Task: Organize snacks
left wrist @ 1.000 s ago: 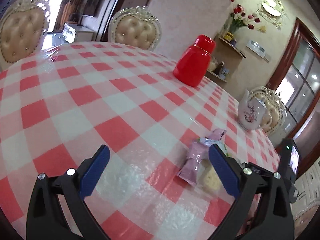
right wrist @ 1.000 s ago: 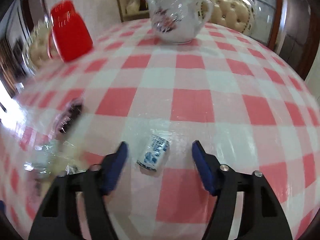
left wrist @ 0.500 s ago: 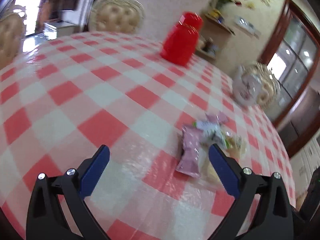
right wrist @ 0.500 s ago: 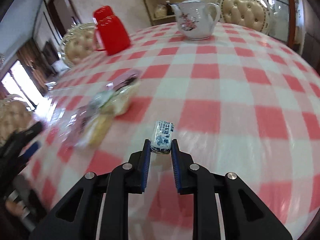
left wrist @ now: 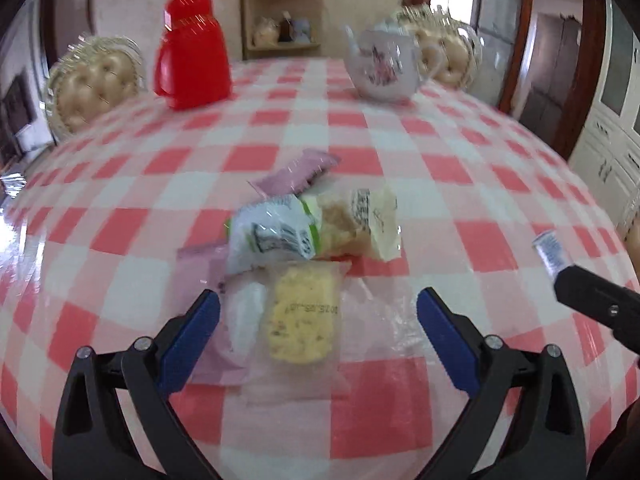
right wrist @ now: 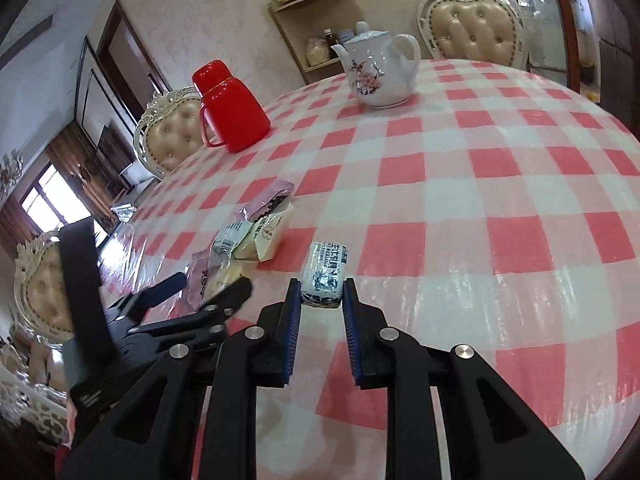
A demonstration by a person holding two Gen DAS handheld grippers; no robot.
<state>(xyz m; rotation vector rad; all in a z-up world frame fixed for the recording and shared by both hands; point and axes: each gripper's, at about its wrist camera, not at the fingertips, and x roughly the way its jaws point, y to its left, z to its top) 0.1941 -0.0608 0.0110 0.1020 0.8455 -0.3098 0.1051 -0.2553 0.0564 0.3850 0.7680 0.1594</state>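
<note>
right gripper (right wrist: 322, 306): jaws clamped on blue candy (right wrist: 325, 274)
left gripper (left wrist: 318, 322): jaws apart, over snack pile (left wrist: 304, 248)
relation: pile lies left of candy, near

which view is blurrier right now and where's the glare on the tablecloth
Left wrist view is blurrier: red jug and teapot smear with motion streaks. Right wrist view is sharp, print readable on the blue-and-white packet in the right tool. Window glare whitens the tablecloth at its far left edge.

Snack pile (left wrist: 296, 248) lies before jug (left wrist: 192, 52) and, seemingly rightward, teapot (left wrist: 384, 68).
</note>
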